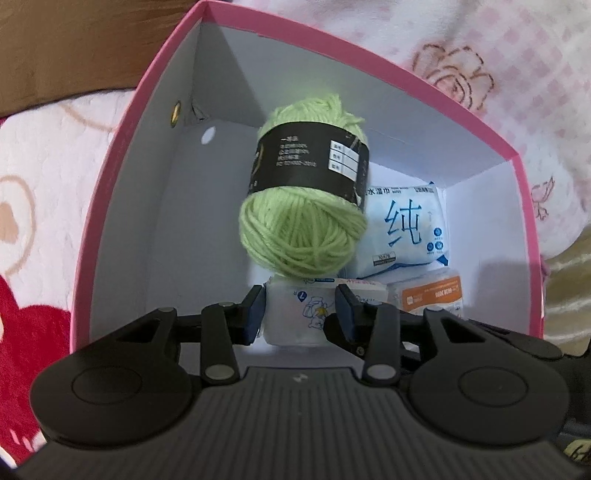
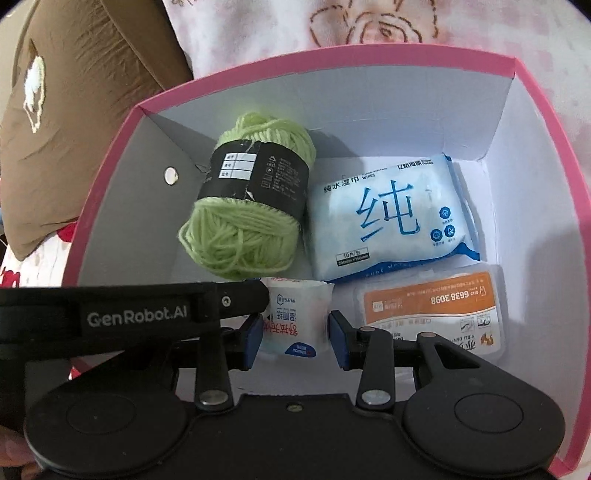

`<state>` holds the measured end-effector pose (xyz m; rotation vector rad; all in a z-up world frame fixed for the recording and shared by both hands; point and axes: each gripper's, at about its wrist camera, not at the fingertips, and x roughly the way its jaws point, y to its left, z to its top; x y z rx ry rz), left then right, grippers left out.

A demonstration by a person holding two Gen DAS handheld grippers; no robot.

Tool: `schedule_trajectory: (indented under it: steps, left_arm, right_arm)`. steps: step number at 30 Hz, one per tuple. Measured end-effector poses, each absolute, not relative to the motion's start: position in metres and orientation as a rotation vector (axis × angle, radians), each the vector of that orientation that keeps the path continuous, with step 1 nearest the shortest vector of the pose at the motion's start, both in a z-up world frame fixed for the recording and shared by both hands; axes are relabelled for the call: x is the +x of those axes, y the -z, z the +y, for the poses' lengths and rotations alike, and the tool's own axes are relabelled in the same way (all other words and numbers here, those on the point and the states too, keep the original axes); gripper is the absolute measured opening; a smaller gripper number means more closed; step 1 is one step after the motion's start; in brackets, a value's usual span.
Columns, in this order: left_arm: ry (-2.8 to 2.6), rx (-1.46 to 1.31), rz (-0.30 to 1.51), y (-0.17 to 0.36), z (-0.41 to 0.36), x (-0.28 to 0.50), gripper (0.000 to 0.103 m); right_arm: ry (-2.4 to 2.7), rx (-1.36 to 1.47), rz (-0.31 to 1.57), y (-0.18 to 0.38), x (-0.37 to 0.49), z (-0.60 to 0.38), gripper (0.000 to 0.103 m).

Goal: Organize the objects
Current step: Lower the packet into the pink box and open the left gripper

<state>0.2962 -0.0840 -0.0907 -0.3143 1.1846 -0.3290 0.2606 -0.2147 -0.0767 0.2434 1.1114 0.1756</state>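
A pink box with white inner walls [image 1: 147, 221] [image 2: 535, 184] holds a green yarn ball [image 1: 303, 229] [image 2: 240, 236], a blue wet-wipes pack [image 1: 402, 229] [image 2: 391, 218] and an orange-labelled pack [image 1: 428, 295] [image 2: 428, 306]. Low inside the box, my left gripper [image 1: 300, 310] is shut on a small white packet with a blue cartoon [image 1: 299, 314]. My right gripper [image 2: 295, 338] is shut on a small white packet with red lettering [image 2: 295, 317]. A finger [image 2: 236, 301] of the left gripper reaches that packet's upper left corner. Whether both hold one packet I cannot tell.
The box rests on a white bedspread with pink flowers [image 1: 480, 55] [image 2: 258, 29]. A brown cushion [image 2: 74, 110] lies beyond the box's left corner. Red-and-white bedding [image 1: 29, 314] shows at the left. The box floor left of the yarn is bare.
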Motion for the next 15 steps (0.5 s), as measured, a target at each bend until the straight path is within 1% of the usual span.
schedule_trajectory:
  steps: [2,3,5,7,9,13,15]
  left_arm:
    - [0.314,-0.336,1.156,0.09,-0.08,0.294,0.042]
    - [0.315,-0.34,1.142,0.088,-0.079,0.292,0.043]
    - [0.33,-0.326,1.14,0.082,-0.079,0.288,0.047]
    - [0.341,-0.315,1.133,0.074,-0.076,0.282,0.051]
    - [0.356,-0.289,1.132,0.065,-0.075,0.276,0.054]
    - [0.373,-0.263,1.126,0.044,-0.068,0.264,0.057]
    - [0.372,-0.239,1.107,0.033,-0.064,0.256,0.059]
  right_arm:
    - [-0.165,0.211,1.103,0.076,0.26,-0.212,0.044]
    - [-0.143,0.15,1.091,0.074,0.26,-0.208,0.041]
    - [-0.14,0.071,1.048,0.067,0.255,-0.205,0.045]
    - [-0.152,0.073,1.04,0.057,0.25,-0.209,0.046]
    - [-0.17,0.033,1.001,0.045,0.24,-0.21,0.053]
    - [-0.213,-0.006,0.941,0.018,0.217,-0.214,0.056]
    - [-0.233,-0.012,0.917,0.007,0.205,-0.213,0.059]
